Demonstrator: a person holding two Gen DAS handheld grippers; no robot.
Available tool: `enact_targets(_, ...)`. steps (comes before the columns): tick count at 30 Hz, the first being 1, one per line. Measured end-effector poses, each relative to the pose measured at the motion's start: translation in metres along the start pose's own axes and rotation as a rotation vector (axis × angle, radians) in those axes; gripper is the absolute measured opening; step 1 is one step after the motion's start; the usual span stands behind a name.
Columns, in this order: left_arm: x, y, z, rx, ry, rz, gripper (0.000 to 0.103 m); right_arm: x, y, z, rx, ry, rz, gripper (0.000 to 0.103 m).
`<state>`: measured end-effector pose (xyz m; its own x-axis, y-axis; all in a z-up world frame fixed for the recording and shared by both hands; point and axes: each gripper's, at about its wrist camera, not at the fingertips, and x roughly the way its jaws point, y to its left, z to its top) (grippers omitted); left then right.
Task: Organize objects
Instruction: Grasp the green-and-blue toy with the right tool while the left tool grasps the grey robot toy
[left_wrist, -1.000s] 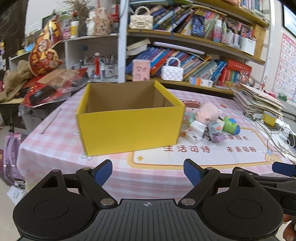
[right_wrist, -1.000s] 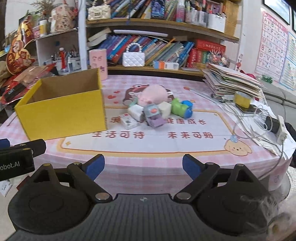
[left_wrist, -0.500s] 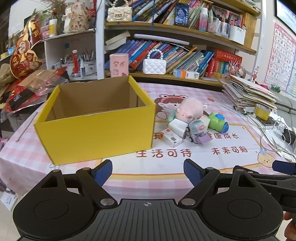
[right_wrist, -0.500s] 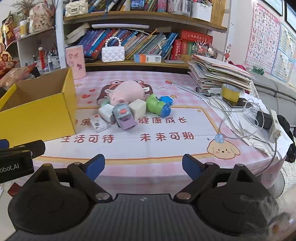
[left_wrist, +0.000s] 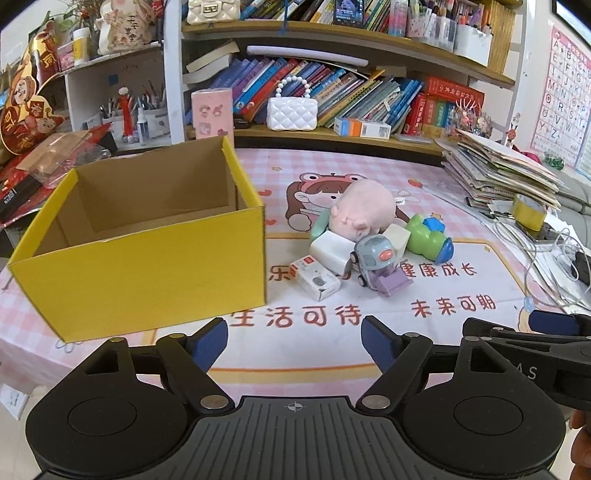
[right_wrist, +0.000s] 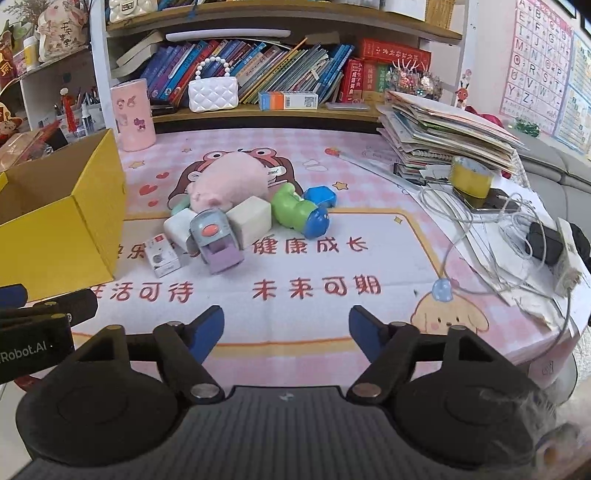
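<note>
Both your left hand-held gripper and right hand-held gripper have just been closing a bit but stay spread, empty; grabbing fast could topple the toy pile.

Both views are evenly and brightly lit, with no glare seen on the pink tablecloth. Soft, faint shadows are cast just beside the yellow box and under the toys right of it. Strong fisheye bending is seen toward the edges, where the shelves behind the box are curved. The corners are darkened. Focus is sharp around the box.
</note>
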<state>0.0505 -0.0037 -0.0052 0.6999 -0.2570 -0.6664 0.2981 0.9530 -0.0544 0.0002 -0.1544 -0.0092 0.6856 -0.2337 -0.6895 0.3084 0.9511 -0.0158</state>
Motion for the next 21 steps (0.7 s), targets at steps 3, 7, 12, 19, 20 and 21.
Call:
enact_targets(3,0.01,-0.01,0.006,-0.006,0.009,-0.002,0.074,0.01,-0.009,0.008,-0.007,0.0,0.011,0.068)
enact_targets(7,0.025,-0.025,0.015,-0.02,0.019,-0.002,0.067,0.026,-0.023,0.019,-0.015,0.005,0.029,0.064)
enact_targets(12,0.044,-0.041,0.029,-0.041,0.029,-0.001,0.059,0.047,-0.039,0.032,-0.021,0.021,0.058,0.057)
enact_targets(19,0.079,-0.062,0.05,-0.068,0.036,0.007,0.053,0.078,-0.058,0.052,-0.043,0.016,0.079,0.055)
enact_targets(20,0.086,-0.065,0.052,-0.076,0.042,0.009,0.053,0.082,-0.059,0.054,-0.053,0.012,0.082,0.055)
enact_targets(21,0.092,-0.067,0.054,-0.083,0.048,0.01,0.051,0.086,-0.061,0.057,-0.063,0.008,0.083,0.055)
